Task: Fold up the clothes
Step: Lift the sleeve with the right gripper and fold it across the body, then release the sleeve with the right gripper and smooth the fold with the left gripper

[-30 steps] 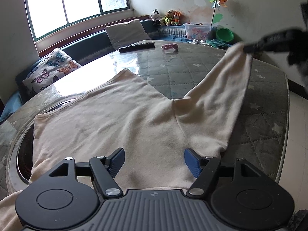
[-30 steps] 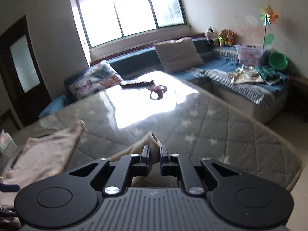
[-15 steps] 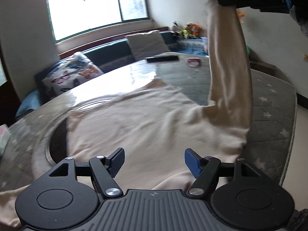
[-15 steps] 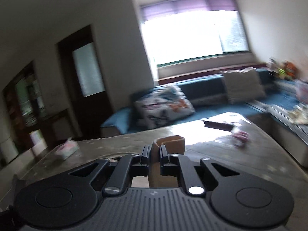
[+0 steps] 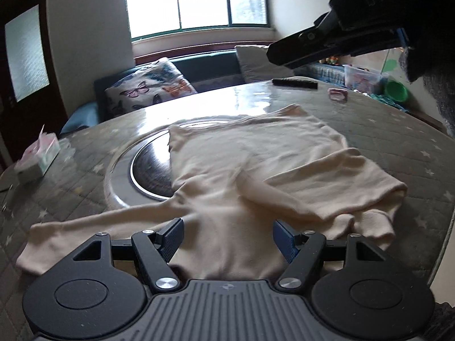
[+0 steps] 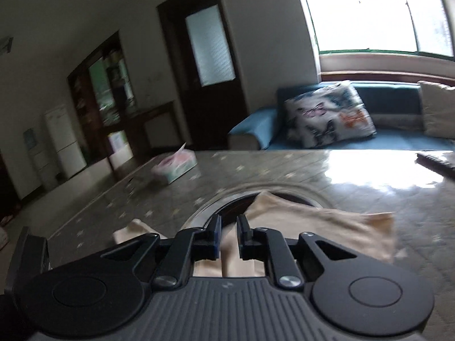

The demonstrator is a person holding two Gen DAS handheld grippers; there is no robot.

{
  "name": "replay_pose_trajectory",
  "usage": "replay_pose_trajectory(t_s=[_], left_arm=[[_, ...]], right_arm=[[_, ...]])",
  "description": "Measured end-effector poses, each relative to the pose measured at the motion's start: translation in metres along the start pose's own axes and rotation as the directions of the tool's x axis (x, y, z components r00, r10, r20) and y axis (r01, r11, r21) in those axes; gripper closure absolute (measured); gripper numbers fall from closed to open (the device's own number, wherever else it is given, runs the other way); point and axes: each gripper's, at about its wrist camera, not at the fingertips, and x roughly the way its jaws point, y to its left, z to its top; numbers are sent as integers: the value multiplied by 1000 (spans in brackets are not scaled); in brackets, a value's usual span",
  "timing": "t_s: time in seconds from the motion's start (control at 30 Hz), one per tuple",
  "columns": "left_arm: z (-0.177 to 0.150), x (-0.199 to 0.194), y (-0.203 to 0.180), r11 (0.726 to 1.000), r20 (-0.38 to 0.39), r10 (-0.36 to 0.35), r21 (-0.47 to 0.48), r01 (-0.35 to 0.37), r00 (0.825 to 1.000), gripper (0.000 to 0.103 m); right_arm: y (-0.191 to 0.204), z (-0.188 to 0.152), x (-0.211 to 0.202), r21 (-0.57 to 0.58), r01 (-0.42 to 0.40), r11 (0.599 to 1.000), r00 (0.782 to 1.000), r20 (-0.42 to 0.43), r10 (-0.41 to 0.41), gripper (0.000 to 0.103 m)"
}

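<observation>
A cream long-sleeved top (image 5: 241,176) lies spread on the round table (image 5: 398,130). Its right sleeve (image 5: 321,182) is folded across the body; its left sleeve (image 5: 93,224) stretches out to the left. My left gripper (image 5: 227,234) is open just above the near edge of the top, holding nothing. My right gripper (image 6: 229,227) hovers above the top (image 6: 312,227) with its jaws slightly apart and nothing between them; it also shows in the left wrist view (image 5: 335,42), high at the upper right.
A round metal inset (image 5: 150,170) sits in the table's middle, partly under the top. A tissue box (image 5: 37,156) is at the left. A remote (image 5: 294,83) and a pink item (image 5: 337,94) lie at the far side. A sofa with cushions (image 5: 148,88) is behind.
My right gripper carried the right sleeve up and over, laid it across the body, and let it go. My left gripper stayed open near the top's edge.
</observation>
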Motion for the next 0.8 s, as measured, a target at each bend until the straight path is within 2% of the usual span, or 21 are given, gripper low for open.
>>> replay_pose_trajectory(t_s=[0.07,0.13,0.33,0.5,0.6,0.7,0.8], left_arm=[[-1,-2,3,1000,0,6,-7,-6,1000,31],[0,-4,5,1000,7,8,-14,-8,1000,31],[12,-7,5,999,48,4,-37,-2,999,33],[18,9,1,999,28,-23,-42,25,999,35],[19,21,1,998,-2,-31,-57,31,1000,47],[18,30,5,996,-27,-40,-78,38,999,64],[17,31,9,994,-34,-60,-96,56,998,87]], right_arm=[[3,-1,0,-23,2,1000,1000,-2,-2,77],[0,-1,-3,-35,11,999,1000,1,-11,58],[-30,-16,-18,-86,66,994,994,-82,-73,55],[-55,-41,-22,-89,108,990,975,-186,-123,55],[-64,-59,-22,-83,126,989,964,-224,-142,55],[-68,-74,-23,-83,127,988,960,-239,-144,55],[-68,-82,-24,-96,120,988,958,-250,-141,55]])
